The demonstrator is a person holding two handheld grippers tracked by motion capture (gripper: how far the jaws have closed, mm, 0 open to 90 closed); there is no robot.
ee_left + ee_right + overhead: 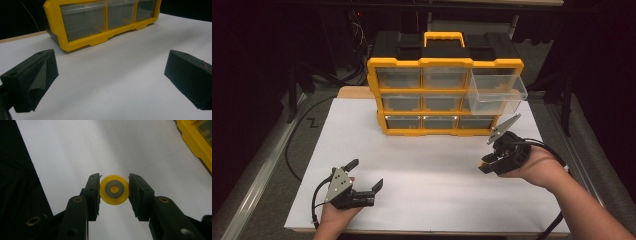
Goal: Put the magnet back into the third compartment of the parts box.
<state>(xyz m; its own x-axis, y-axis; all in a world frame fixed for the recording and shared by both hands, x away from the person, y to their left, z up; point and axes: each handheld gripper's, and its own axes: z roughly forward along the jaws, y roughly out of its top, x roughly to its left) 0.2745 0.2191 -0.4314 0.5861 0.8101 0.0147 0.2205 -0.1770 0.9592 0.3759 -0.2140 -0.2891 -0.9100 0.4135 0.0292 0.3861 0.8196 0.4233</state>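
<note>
While the right tool point(114, 190) pinches that little yellow wheel point(114, 190) by its rim, it hangs over the worktop point(422, 165) at about 4 o'clock of the yellow organizer point(444, 95), just below the clear drawer point(497, 90) that's pulled out at the top right. Left tool point(364, 175) sits at 7 o'clock, jaws wide apart, nothing in them. My worry: the pads only catch the wheel's round edge, so a wobble or slight tilt could pop it out and it'd roll away. Clipping the drawer's lip on approach could also knock it loose.
</note>
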